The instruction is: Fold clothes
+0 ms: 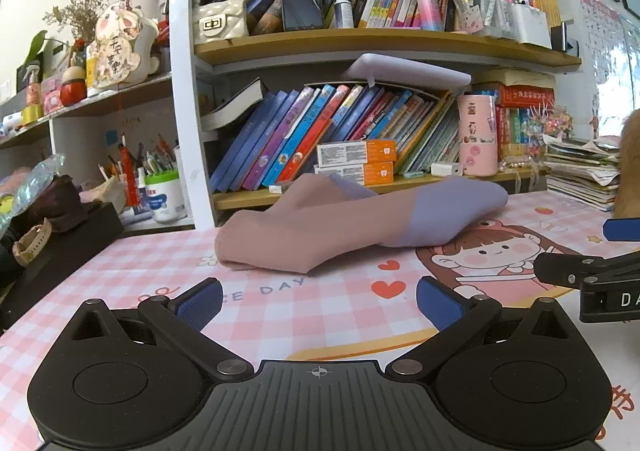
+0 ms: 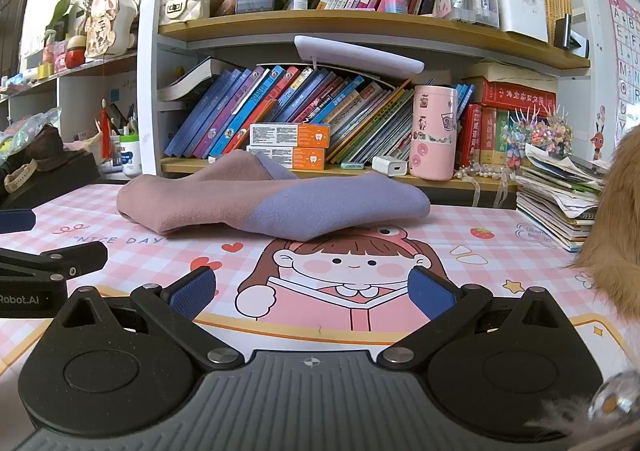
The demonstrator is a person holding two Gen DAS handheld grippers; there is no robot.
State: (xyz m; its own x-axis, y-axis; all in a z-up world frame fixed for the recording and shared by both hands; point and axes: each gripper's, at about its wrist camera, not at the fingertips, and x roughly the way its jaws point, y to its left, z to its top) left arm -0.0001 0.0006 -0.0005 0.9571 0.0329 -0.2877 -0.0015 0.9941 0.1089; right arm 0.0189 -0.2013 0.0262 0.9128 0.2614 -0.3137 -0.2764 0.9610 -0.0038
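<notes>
A folded pink and lavender garment lies on the pink checked desk mat, close to the bookshelf. It also shows in the right wrist view as a flat bundle, pink at the left and lavender at the right. My left gripper is open and empty, a short way in front of the garment. My right gripper is open and empty over the cartoon girl print, in front of the garment's lavender part. Each gripper's side shows in the other's view, the right one and the left one.
A bookshelf full of books stands right behind the garment, with a pink tumbler and a white charger. A stack of papers lies at the right. A black box sits at the left. Something furry is at the right edge.
</notes>
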